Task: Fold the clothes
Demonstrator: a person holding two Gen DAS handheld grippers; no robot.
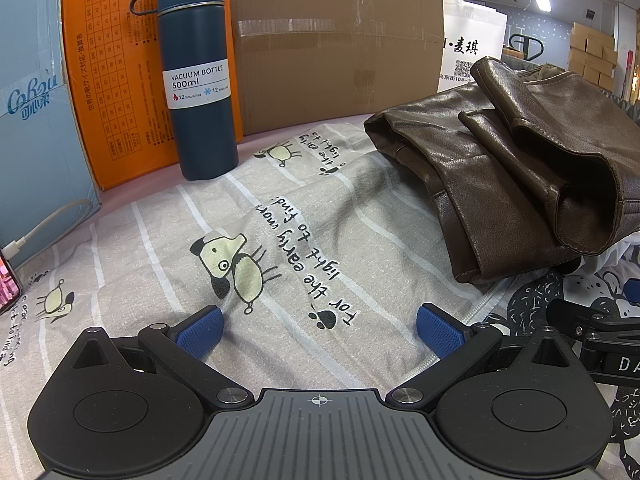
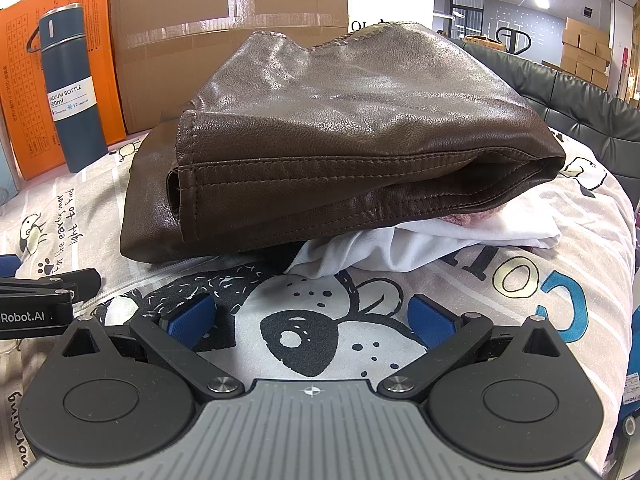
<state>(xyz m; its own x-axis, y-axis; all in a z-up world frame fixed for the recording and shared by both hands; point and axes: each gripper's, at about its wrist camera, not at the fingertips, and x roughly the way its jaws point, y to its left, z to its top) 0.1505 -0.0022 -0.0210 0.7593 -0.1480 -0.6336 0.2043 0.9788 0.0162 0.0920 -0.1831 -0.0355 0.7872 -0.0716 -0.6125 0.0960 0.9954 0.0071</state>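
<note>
With the brown jacket (image 2: 340, 140) lying folded across mid-frame on white clothes (image 2: 420, 240), we judge ourselves between garments, left gripper (image 1: 320, 330) and right gripper (image 2: 312, 320) both wide open, empty, needing the next piece.

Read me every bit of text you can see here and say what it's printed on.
"VACUUM BOTTLE 500ml", "12 hours hot": blue bottle.
"for the early morn light to find": dog-print sheet.
"CoRou": pale blue box.
"麦琪": white bag.
"Robot.AI": left gripper.
Orange box table: too small.
</note>
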